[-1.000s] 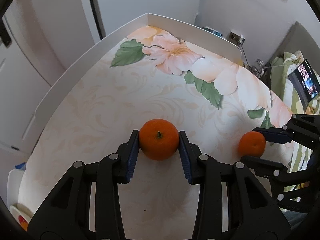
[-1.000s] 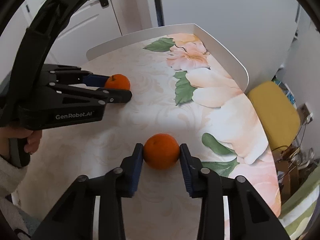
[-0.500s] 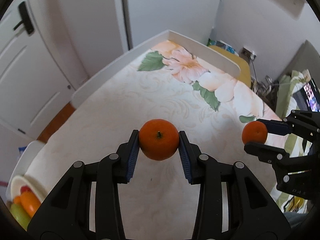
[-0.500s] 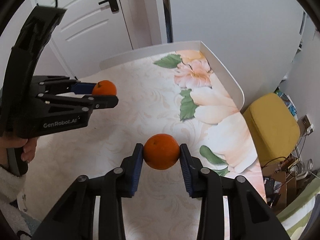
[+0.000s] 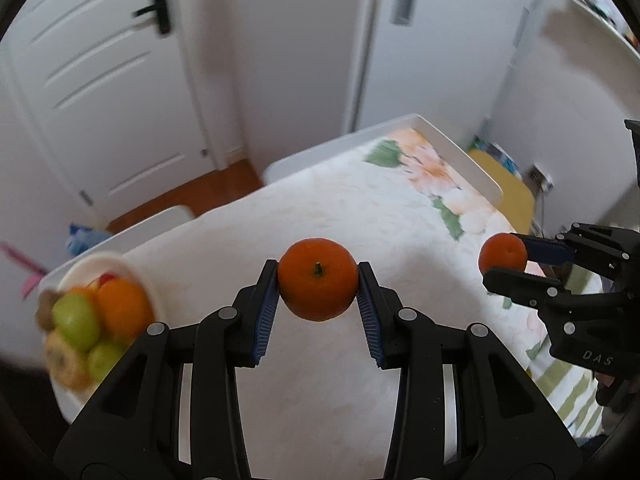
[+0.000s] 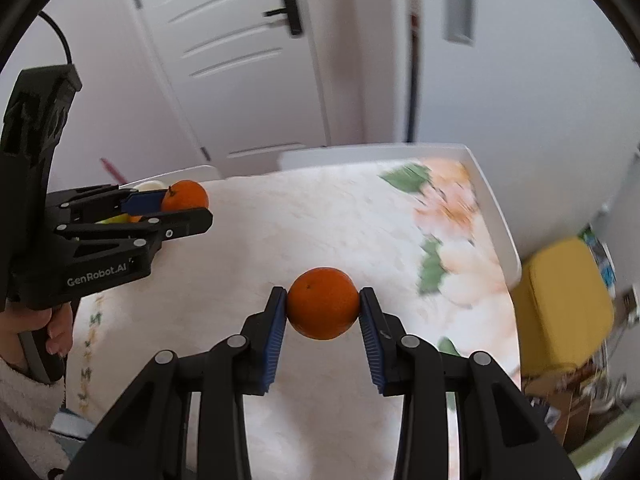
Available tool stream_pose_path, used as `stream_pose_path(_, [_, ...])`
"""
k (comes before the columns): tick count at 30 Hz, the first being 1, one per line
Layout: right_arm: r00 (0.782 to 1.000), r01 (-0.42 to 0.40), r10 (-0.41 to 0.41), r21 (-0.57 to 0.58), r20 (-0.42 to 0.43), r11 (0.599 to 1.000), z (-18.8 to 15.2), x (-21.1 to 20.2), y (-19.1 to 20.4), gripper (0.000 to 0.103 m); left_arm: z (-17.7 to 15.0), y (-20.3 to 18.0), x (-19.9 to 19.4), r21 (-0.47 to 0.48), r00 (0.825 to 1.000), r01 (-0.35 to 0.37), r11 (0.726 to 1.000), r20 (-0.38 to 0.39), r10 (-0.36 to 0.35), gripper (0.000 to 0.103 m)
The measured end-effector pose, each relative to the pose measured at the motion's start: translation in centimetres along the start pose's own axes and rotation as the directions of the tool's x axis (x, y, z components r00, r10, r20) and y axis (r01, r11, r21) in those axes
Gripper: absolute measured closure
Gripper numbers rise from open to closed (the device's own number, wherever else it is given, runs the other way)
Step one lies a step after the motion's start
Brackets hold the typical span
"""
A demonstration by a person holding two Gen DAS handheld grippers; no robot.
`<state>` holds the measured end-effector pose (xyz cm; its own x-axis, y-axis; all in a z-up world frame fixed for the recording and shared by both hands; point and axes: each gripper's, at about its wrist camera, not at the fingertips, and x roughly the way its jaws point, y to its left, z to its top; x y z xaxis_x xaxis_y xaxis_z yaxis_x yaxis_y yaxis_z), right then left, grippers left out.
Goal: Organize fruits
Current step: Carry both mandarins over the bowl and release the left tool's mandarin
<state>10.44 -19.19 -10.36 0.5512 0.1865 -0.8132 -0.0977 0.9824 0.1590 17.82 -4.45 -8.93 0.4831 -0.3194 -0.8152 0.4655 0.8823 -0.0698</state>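
Observation:
My left gripper [image 5: 318, 280] is shut on an orange with a green stem [image 5: 318, 278], held in the air above the flowered table [image 5: 360, 208]. My right gripper [image 6: 323, 309] is shut on a second orange [image 6: 323, 308], also lifted off the table. Each gripper shows in the other's view: the right gripper [image 5: 505, 261] at the right with its orange [image 5: 502, 253], the left gripper [image 6: 184, 205] at the left with its orange [image 6: 186, 196]. A white bowl [image 5: 146, 292] at the table's left edge holds green fruits, an orange and other blurred fruit.
The table has a raised white rim [image 5: 456, 148] at its far end. A yellow stool [image 6: 560, 304] stands beyond the right side. A white door [image 5: 100, 80] and wooden floor [image 5: 188, 196] lie behind. A hand in a fuzzy white sleeve [image 6: 24, 372] holds the left gripper.
Both grippers have risen off the table with their oranges still clamped. The left one swung toward the left, bringing the fruit bowl into its view.

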Motion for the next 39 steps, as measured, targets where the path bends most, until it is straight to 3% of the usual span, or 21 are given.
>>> stream_pose_path(7, [0.993, -0.115, 0.117, -0.134, 0.002, 0.984, 3.0, 0.9, 4.7, 0.069, -2.7, 4.7, -3.2, -0.145, 0.992, -0.124, 0.982, 0.013, 0.127, 0.061])
stream_pose_path(12, [0.977, -0.21, 0.21, -0.237, -0.024, 0.949, 4.5, 2.8, 8.7, 0.069, -5.3, 9.0, -4.9, -0.259, 0.979, -0.197, 0.946, 0.003, 0.205, 0.061])
stream_pose_path(17, [0.966, -0.257, 0.252, -0.313, -0.057, 0.914, 4.7, 4.8, 12.4, 0.069, -8.1, 13.1, -5.3, -0.323, 0.965, -0.254, 0.911, -0.019, 0.262, 0.061])
stream_pose_path(24, [0.951, -0.308, 0.286, -0.333, -0.114, 0.891, 4.7, 8.6, 16.9, 0.069, -11.3, 17.0, -4.3, -0.376, 0.957, -0.286, 0.881, -0.064, 0.284, 0.061])
stream_pose_path(35, [0.949, -0.311, 0.273, -0.307, -0.159, 0.9, 3.9, 12.2, 20.2, 0.069, -13.4, 19.4, -1.9, -0.355, 0.968, -0.252, 0.901, -0.068, 0.243, 0.06])
stream_pose_path(36, [0.95, -0.306, 0.268, -0.303, -0.16, 0.903, 3.9, 12.4, 20.2, 0.069, -13.4, 19.4, -2.1, -0.355, 0.971, -0.237, 0.904, -0.059, 0.232, 0.058])
stream_pose_path(37, [0.95, -0.304, 0.267, -0.3, -0.16, 0.904, 4.0, 12.5, 20.3, 0.069, -13.3, 19.4, -2.2, -0.353, 0.971, -0.238, 0.905, -0.056, 0.233, 0.043])
stream_pose_path(38, [0.951, -0.302, 0.265, -0.297, -0.16, 0.906, 4.1, 12.6, 20.4, 0.069, -13.2, 19.3, -2.5, -0.343, 0.966, -0.255, 0.904, -0.055, 0.252, 0.012])
stream_pose_path(39, [0.952, -0.299, 0.262, -0.295, -0.158, 0.908, 4.2, 12.6, 20.4, 0.069, -13.1, 19.1, -2.9, -0.336, 0.96, -0.276, 0.901, -0.047, 0.277, 0.0])
